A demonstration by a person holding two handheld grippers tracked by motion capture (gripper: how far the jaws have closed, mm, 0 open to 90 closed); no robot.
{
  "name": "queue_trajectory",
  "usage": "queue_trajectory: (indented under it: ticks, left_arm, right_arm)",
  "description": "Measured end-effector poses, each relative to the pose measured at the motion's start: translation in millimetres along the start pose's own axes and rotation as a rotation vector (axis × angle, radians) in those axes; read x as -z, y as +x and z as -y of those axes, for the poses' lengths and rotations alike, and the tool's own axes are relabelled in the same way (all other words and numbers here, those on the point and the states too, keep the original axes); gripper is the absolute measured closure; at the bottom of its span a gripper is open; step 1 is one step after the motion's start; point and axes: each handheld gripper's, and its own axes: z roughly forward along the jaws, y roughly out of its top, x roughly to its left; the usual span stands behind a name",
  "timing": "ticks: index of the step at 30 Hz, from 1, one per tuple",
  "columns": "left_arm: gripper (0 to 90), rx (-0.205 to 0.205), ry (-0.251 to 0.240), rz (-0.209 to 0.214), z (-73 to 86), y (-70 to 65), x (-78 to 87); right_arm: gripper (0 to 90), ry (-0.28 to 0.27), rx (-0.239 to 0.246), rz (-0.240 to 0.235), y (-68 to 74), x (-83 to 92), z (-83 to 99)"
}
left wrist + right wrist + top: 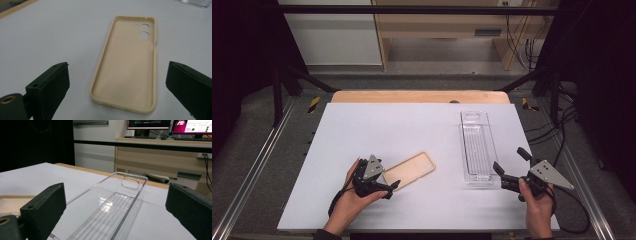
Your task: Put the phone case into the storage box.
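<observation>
On the white table (pixel 362 130), a beige soft-plastic phone case (pixel 409 170) lies inside-up at five o'clock of centre. The left gripper (pixel 387 186), fingers released, sits at its seven o'clock end. The right gripper (pixel 507 167), fingers spread, faces a clear rectangular plastic tray (pixel 477 147).

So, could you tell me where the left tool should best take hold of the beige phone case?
Probably across the near short end of the phone case, coming in low along the table: it lies flat, open side up, and the left tool already straddles that raised rim.
</observation>
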Motion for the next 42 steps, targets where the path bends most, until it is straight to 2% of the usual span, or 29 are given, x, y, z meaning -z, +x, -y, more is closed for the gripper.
queue_trajectory:
  ticks: [11,21,26,29,30,33,38,42]
  left_arm:
    - [9.9,-0.008,0.035,0.000,0.9,1.4,-7.0]
    - [15.7,-0.032,0.059,0.039,0.9,-7.1,-12.4]
    - [23.3,-0.031,0.070,0.077,1.1,-12.9,-13.4]
    - [31.8,-0.039,0.078,0.105,0.9,-17.2,-13.9]
    - [37.6,-0.041,0.082,0.115,0.7,-18.5,-14.2]
    - [42.6,-0.051,0.096,0.137,0.0,-22.8,-15.8]
    - [53.8,-0.055,0.111,0.151,-1.3,-26.4,-18.2]
    - [56.2,-0.055,0.120,0.157,-1.5,-28.1,-20.0]
  right_arm:
    - [3.5,0.008,0.001,0.002,0.2,-0.6,0.4]
    - [3.6,0.012,-0.001,0.005,-0.5,-0.4,0.8]
    - [3.7,0.013,0.002,0.006,-0.5,-0.7,0.9]
    - [3.7,0.014,0.005,0.007,-0.5,-0.9,1.1]
    - [3.7,0.015,0.002,0.007,-0.2,-0.7,1.0]
    - [3.7,0.015,0.002,0.007,-0.1,-0.7,0.9]
    - [3.7,0.014,0.004,0.008,-0.3,-0.6,0.8]
    - [3.7,0.014,0.004,0.010,-0.5,-0.5,0.9]
